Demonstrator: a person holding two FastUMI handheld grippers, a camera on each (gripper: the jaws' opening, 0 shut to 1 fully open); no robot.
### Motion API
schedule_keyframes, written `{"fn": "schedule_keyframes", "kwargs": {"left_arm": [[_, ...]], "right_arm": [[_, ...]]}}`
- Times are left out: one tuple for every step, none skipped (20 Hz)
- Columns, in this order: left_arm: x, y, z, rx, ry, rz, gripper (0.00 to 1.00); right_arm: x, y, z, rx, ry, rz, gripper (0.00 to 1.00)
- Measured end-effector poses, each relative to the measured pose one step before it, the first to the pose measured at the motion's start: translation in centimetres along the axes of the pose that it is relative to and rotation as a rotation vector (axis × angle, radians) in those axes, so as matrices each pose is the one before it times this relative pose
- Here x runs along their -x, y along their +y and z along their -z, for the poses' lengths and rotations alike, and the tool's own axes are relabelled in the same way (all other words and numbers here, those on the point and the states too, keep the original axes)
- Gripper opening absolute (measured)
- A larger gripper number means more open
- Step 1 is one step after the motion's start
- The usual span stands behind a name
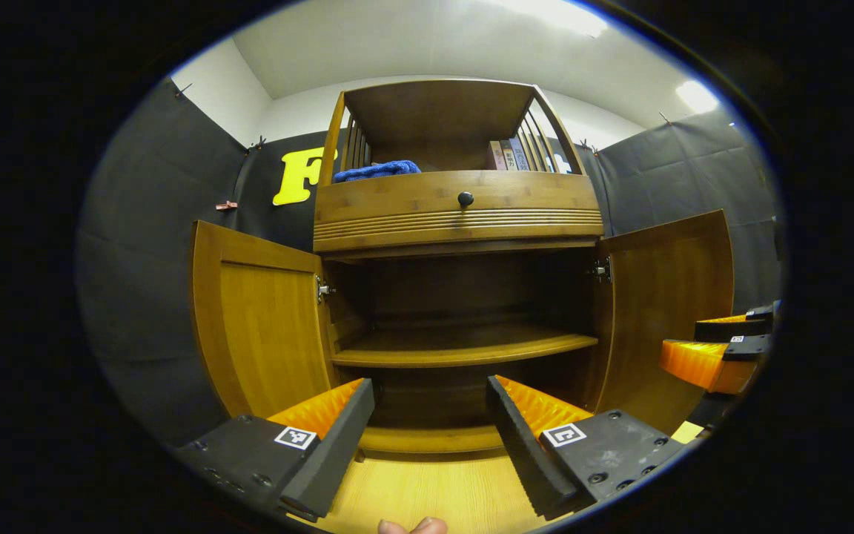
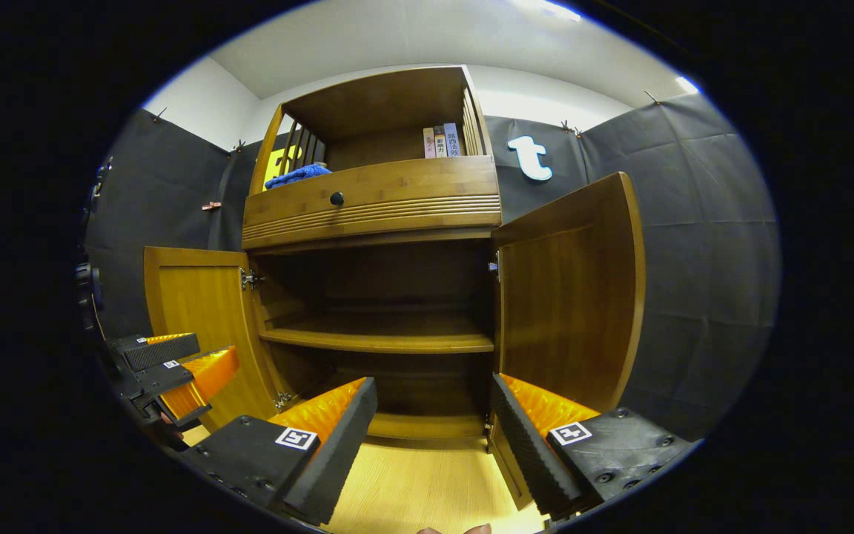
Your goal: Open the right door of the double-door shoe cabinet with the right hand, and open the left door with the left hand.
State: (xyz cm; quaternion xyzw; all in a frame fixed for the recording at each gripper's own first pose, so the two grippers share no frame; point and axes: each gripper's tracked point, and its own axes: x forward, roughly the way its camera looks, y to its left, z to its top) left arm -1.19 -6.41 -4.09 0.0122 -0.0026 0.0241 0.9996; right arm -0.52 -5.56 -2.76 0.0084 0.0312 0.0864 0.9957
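Cabinet: We face the double-door shoe cabinet of honey-brown wood, standing against the black cloth wall on a pale wooden floor; in the right gripper view the same cabinet sits a little left of centre.
Left door: The wooden left door stands swung wide open, its inner panel turned toward us; it shows again in the right gripper view.
Right door: The wooden right door is likewise swung open, hanging from a metal hinge at the cabinet's edge; in the left gripper view it angles outward.
Interior: We see one wooden shelf crossing the dark compartment.
Upper section: A drawer front with a small dark round knob sits above the opening; over it, a crumpled blue cloth lies on the left of the open top shelf and a few upright books stand on the right.
Left gripper: The left gripper hovers before the opening, fingers spread apart and touching nothing; it also shows at the left edge of the right gripper view.
Right gripper: The right gripper hangs just beside the right door's lower edge, fingers parted and holding nothing; it appears at the right edge of the left gripper view.
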Motion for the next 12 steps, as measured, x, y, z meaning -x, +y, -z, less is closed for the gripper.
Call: {"fn": "schedule_keyframes", "kwargs": {"left_arm": [[-0.019, 0.041, -0.140, 0.00147, -0.00235, -0.00008, 0.95], [-0.001, -0.009, 0.029, 0.00215, -0.00019, -0.00027, 0.95], [0.018, 0.060, -0.020, 0.00211, 0.00084, -0.00029, 0.97], [0.058, 0.022, 0.058, 0.00161, -0.00068, -0.00168, 0.97], [0.024, 0.031, 0.022, 0.00153, 0.00069, -0.00117, 0.95], [-0.016, 0.023, 0.099, 0.00145, 0.00019, 0.00095, 0.97], [-0.044, -0.013, -0.017, -0.00065, -0.00020, 0.00111, 0.95], [-0.054, 0.005, 0.040, -0.00121, 0.00005, 0.00119, 0.95], [0.016, -0.060, -0.034, -0.00046, 0.00039, 0.00138, 0.97], [-0.057, 0.006, -0.019, 0.00110, -0.00121, 0.00157, 0.97], [-0.010, -0.102, -0.118, 0.00216, -0.00084, 0.00252, 0.97], [0.010, -0.055, 0.050, 0.00134, 0.00001, 0.00211, 0.95]], "right_arm": [[-0.009, 0.084, 0.033, 0.00162, -0.00033, -0.00160, 0.98], [-0.052, 0.068, -0.018, 0.00209, 0.00102, -0.00039, 0.98], [0.052, 0.044, 0.071, 0.00206, 0.00028, -0.00030, 0.98], [-0.028, 0.100, -0.018, 0.00188, 0.00025, -0.00102, 0.98], [-0.060, 0.053, 0.021, 0.00122, 0.00049, -0.00054, 0.98], [-0.024, 0.075, -0.023, 0.00133, 0.00005, -0.00008, 0.98], [0.065, 0.055, -0.075, 0.00238, -0.00163, 0.00066, 0.98], [-0.004, -0.039, -0.006, 0.00309, -0.00083, 0.00275, 0.98], [0.050, -0.042, -0.008, 0.00180, -0.00157, 0.00401, 1.00], [0.044, -0.062, 0.056, 0.00012, 0.00205, 0.00435, 0.98], [-0.032, -0.169, 0.038, -0.00045, -0.00011, 0.00817, 1.00], [0.023, -0.161, -0.076, 0.00030, -0.00138, 0.00923, 0.98]]}}
